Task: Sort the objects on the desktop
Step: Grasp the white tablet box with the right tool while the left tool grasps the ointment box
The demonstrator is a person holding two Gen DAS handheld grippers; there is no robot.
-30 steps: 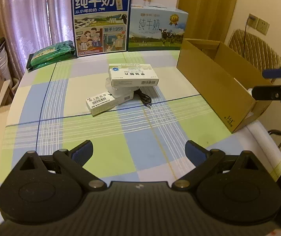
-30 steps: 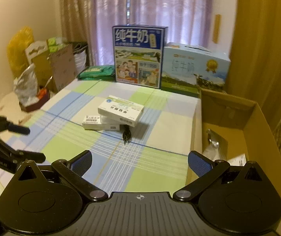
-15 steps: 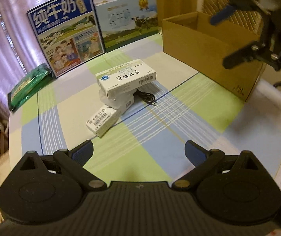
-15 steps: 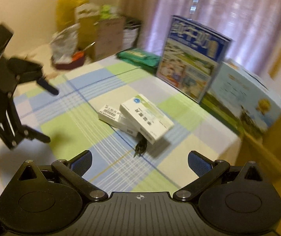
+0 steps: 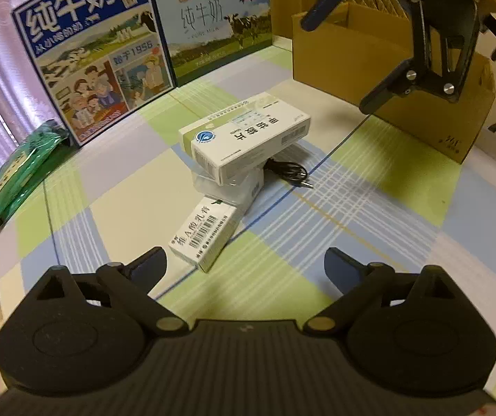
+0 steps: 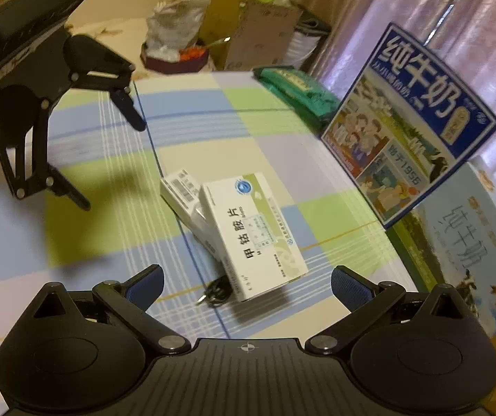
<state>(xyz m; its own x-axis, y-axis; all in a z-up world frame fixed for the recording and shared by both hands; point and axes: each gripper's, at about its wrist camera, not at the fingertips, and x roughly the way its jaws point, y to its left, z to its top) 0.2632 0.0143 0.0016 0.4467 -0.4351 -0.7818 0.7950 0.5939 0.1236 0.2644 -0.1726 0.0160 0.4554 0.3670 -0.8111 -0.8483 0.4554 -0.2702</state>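
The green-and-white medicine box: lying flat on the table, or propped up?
Propped: the medicine box rests tilted on a clear packet, not flat.

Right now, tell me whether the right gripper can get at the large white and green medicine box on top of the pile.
Probably yes. The right gripper is open and empty, the large white and green medicine box lies uncovered just ahead between its fingers, and the left gripper hangs off to the side, apart from it.

A tall blue milk carton (image 5: 92, 55) stands at the back of the checked tablecloth (image 5: 369, 215), a paler milk box (image 5: 213, 24) just beside it and a green packet (image 5: 22, 170) lying on its other side; purple curtains (image 6: 404, 10) hang behind
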